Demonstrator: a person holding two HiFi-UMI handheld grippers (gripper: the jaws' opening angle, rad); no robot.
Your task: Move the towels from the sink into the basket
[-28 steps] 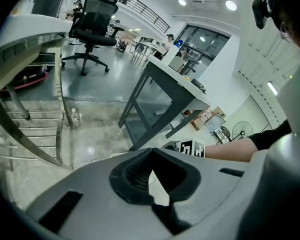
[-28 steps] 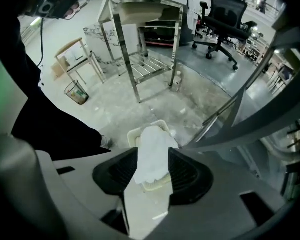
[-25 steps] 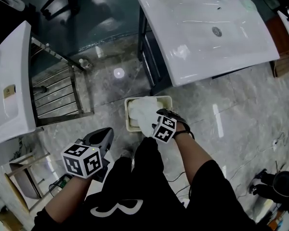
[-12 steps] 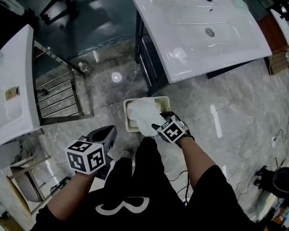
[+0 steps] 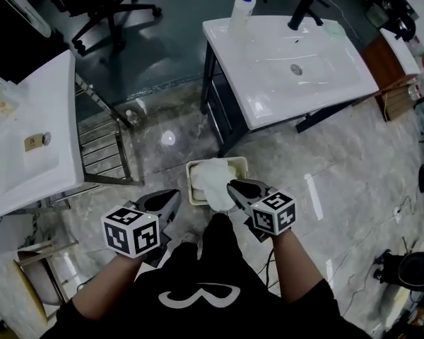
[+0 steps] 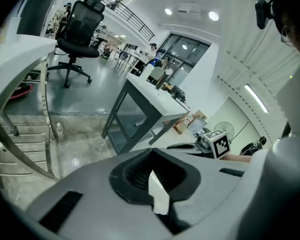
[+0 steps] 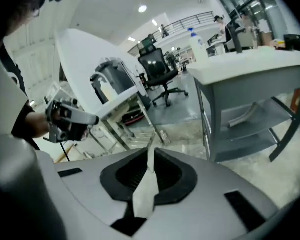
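Fingertips (image 5: 242,188) of right gripper (image 5: 231,183) drawn together on nothing, jaws having just been closing. Now lifted clear of white towels (image 5: 213,179), after sitting low over them at the rim a second ago. Towels left heaped in cream basket (image 5: 192,189) on the marble floor, just ahead of the feet. Left gripper (image 5: 174,195) likewise pinched shut and empty, held beside the basket.

Judged a completed drop, load delivered. No towel seen in the basin of sink (image 5: 268,90) from the head view, so task possibly at its end.

Counted: two grippers, one basket, one heap of towelling (number of pieces impossible to tell), two white sinks including second sink (image 5: 28,154) at left, one black faucet (image 5: 300,9), one pump bottle (image 5: 242,9), one office chair (image 5: 106,6).
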